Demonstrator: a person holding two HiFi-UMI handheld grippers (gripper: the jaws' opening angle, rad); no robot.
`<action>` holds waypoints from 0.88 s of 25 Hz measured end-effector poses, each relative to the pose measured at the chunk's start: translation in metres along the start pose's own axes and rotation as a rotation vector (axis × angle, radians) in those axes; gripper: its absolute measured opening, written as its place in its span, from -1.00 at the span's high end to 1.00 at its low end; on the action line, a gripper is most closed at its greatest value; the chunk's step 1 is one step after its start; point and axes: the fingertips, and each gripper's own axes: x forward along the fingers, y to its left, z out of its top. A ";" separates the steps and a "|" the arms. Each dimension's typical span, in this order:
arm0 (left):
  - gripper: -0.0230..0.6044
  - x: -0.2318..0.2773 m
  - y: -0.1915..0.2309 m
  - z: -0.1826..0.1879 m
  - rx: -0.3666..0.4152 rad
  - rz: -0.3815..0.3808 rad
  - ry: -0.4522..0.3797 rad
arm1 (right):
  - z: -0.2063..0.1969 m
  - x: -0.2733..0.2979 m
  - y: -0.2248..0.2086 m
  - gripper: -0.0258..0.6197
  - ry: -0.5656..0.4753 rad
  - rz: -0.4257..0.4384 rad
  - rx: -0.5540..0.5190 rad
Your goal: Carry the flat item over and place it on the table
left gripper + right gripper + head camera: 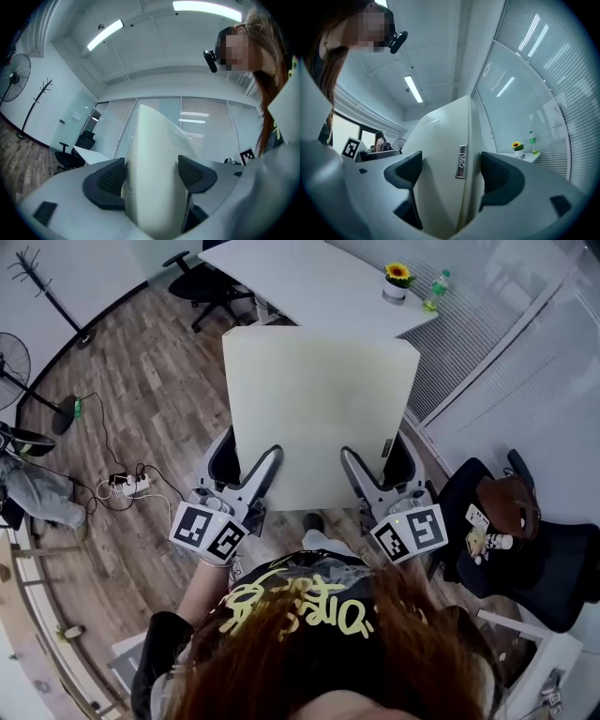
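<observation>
At far left in the head view, a fan (13, 371) stands on the wood floor (141, 381), with a power strip (134, 486) and its cords nearer the person. Next comes the left gripper (248, 462): its jaws are closed on the near edge of the board (319, 409), one on each face. The left gripper view shows the same, with the pale board (154, 140) wedged between the two dark pads (107, 180) of the left gripper (152, 178).

The board is held up in the air over the floor, tilted. Its far edge reaches toward the white table (300, 282) at the top of the view.

The right gripper (375, 460) clamps the same near edge further right. In its own view, the board (438, 140) fills the gap in the right gripper (454, 174), and a small label (461, 161) sits on the board's side. On the table's right end stand a potted flower (397, 281) and a bottle (436, 290). At far right, a black chair (553, 568) holds a brown bag (509, 504).
</observation>
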 end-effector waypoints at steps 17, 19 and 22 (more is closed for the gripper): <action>-0.20 0.100 0.043 -0.013 0.011 0.087 -0.018 | -0.007 0.090 -0.086 -0.24 0.019 0.094 0.019; -0.20 0.107 0.047 -0.014 0.013 0.098 -0.022 | -0.008 0.098 -0.093 -0.24 0.022 0.106 0.020; -0.20 0.112 0.054 -0.015 0.018 0.117 -0.024 | -0.011 0.110 -0.097 -0.24 0.030 0.125 0.027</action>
